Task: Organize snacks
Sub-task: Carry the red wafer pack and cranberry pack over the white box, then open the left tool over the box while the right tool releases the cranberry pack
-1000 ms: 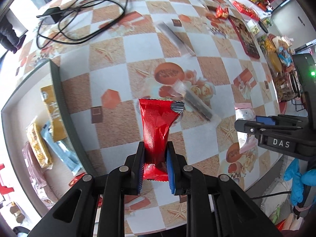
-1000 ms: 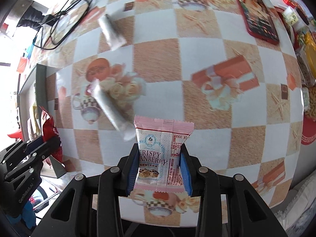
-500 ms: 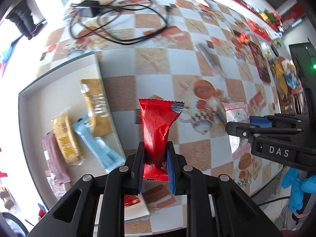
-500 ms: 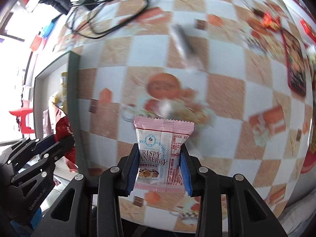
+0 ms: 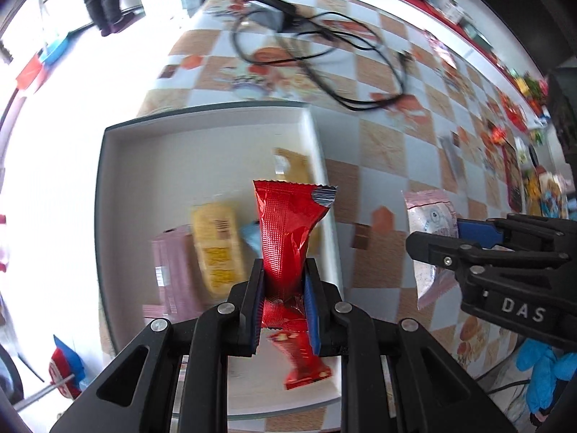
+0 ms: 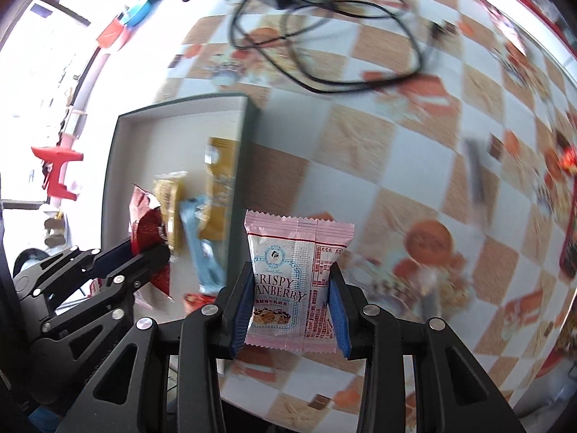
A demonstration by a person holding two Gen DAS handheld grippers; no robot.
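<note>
My left gripper (image 5: 283, 285) is shut on a red foil snack packet (image 5: 288, 223) and holds it above the white tray (image 5: 202, 126), near its right wall. My right gripper (image 6: 290, 310) is shut on a pink "Crispy Cranberry" packet (image 6: 294, 263), held above the table just right of the tray's wall (image 6: 239, 180). The tray holds a yellow packet (image 5: 214, 241), a pink one (image 5: 169, 270), a light blue one (image 6: 200, 245), a gold one (image 6: 220, 173) and another red one (image 5: 304, 364). Each gripper shows in the other's view, the right (image 5: 454, 241) and the left (image 6: 144, 252).
A black cable with a charger (image 5: 313, 47) lies on the checkered tablecloth beyond the tray. More snacks and a dark red phone (image 5: 514, 180) lie far right. A clear wrapped stick (image 6: 474, 176) lies on the table. The table's left edge runs beside the tray.
Both grippers have swung left with their packets. The left one now hangs over the tray; the right one has come up beside the tray's right wall.
</note>
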